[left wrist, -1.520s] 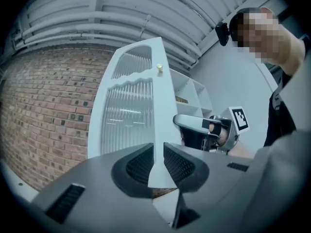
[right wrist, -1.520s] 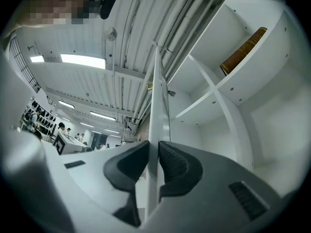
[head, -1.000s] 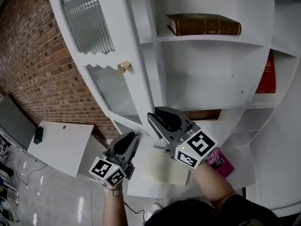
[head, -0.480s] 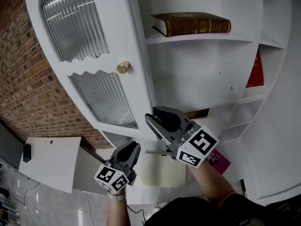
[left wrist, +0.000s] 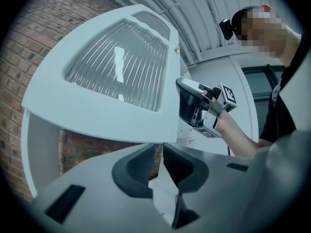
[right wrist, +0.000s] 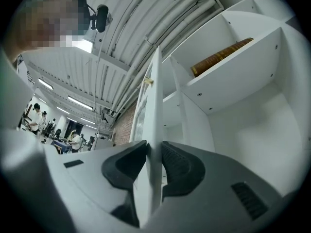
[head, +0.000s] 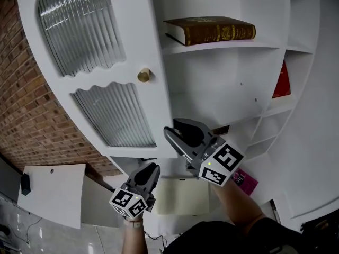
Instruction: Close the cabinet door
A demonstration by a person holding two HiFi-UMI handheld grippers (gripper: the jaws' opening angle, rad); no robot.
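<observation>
The white cabinet door has ribbed glass panes and a gold knob, and it stands ajar at the cabinet's left. My right gripper straddles the door's lower free edge. In the right gripper view the door edge runs straight between the jaws of the right gripper. The pads touch it on both sides while the jaws are opening. My left gripper hangs lower, below the door, shut and holding nothing. In the left gripper view the left gripper points under the door.
A brown book lies on the upper shelf and a red book stands at the right. A cream pad and a magenta book lie on the bottom ledge. A brick wall is behind the door, with a white table below left.
The door has swung a little toward the cabinet with the right gripper on its edge. The left gripper has dropped lower, away from the door.
</observation>
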